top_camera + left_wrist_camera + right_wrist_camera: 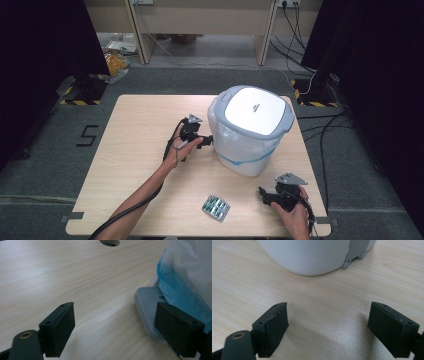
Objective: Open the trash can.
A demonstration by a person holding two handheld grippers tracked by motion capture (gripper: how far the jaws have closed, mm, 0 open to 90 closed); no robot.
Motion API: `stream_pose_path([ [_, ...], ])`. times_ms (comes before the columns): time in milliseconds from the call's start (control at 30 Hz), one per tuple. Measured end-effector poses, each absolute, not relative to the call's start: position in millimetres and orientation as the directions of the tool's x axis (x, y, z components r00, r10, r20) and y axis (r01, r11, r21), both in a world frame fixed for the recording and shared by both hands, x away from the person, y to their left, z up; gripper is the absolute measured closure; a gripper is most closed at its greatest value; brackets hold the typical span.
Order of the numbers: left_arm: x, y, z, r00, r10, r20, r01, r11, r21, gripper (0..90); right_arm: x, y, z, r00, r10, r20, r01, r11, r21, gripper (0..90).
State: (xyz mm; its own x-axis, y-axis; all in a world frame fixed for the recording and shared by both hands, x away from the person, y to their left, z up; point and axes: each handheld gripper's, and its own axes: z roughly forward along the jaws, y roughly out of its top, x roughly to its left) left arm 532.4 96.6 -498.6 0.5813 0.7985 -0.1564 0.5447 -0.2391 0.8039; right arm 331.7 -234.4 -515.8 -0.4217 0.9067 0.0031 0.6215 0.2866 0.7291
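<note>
- wooden table (135, 150), bare grain under both grippers
- white pedal bin (250, 131) with grey lid, plastic liner showing, stands right of centre on table
- left gripper (192, 136) just beside bin's left side, jaws apart, nothing between; grey foot pedal (147, 307) near its right jaw
- right gripper (272, 196) at near right corner, jaws apart, empty, bin base ahead
- blister pack of pills (215, 208) flat on table near front edge, between the two hands

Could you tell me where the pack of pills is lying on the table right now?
In the high view the pack of pills lies flat near the table's front edge, in front of the white bin and left of the right claw.
</note>
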Motion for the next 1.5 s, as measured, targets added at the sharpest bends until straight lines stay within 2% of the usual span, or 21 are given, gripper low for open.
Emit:
stream_pose_path([
  [167,535,90,-504,0.597,0.790,-0.139,0.541,-0.268,0.797,14.7,333,-230,-514,-0.426,0.905,0.024,0.593,0.259,0.763,18.0],
  [200,535,89,-506,0.592,0.789,-0.165,0.551,-0.248,0.797,14.5,335,-228,-511,-0.426,0.905,0.022,0.577,0.253,0.777,17.7],
  [400,537,90,-508,0.593,0.784,-0.186,0.562,-0.237,0.792,14.4,341,-221,-499,-0.430,0.902,0.040,0.531,0.217,0.819,17.6],
  [500,535,90,-508,0.590,0.788,-0.177,0.564,-0.246,0.789,14.5,348,-213,-489,-0.455,0.891,0.017,0.505,0.242,0.829,17.8],
  [533,533,90,-506,0.605,0.785,-0.134,0.546,-0.286,0.788,14.5,350,-212,-487,-0.458,0.889,0.012,0.496,0.245,0.833,18.1],
  [567,533,90,-506,0.605,0.785,-0.134,0.546,-0.286,0.788,14.5,351,-210,-485,-0.459,0.888,0.011,0.487,0.242,0.839,18.6],
  [667,524,94,-507,0.606,0.789,-0.100,0.520,-0.298,0.801,14.6,352,-207,-482,-0.454,0.891,-0.002,0.487,0.250,0.837,19.2],
  [833,513,105,-511,0.592,0.792,-0.147,0.531,-0.247,0.811,14.7,353,-205,-483,-0.472,0.882,-0.005,0.474,0.258,0.842,22.5],
  [1067,494,117,-511,0.594,0.791,-0.148,0.534,-0.250,0.808,14.8,365,-203,-483,-0.469,0.883,0.000,0.466,0.247,0.849,23.4],
  [1200,482,127,-513,0.588,0.792,-0.162,0.536,-0.232,0.812,14.8,378,-199,-476,-0.483,0.875,-0.034,0.444,0.278,0.852,26.3],
  [1367,469,136,-513,0.587,0.797,-0.139,0.518,-0.239,0.821,14.8,396,-196,-472,-0.505,0.863,-0.015,0.439,0.271,0.856,27.2],
  [1500,460,143,-514,0.600,0.784,-0.157,0.526,-0.239,0.816,14.7,410,-193,-471,-0.516,0.857,-0.005,0.437,0.269,0.858,27.2],
])
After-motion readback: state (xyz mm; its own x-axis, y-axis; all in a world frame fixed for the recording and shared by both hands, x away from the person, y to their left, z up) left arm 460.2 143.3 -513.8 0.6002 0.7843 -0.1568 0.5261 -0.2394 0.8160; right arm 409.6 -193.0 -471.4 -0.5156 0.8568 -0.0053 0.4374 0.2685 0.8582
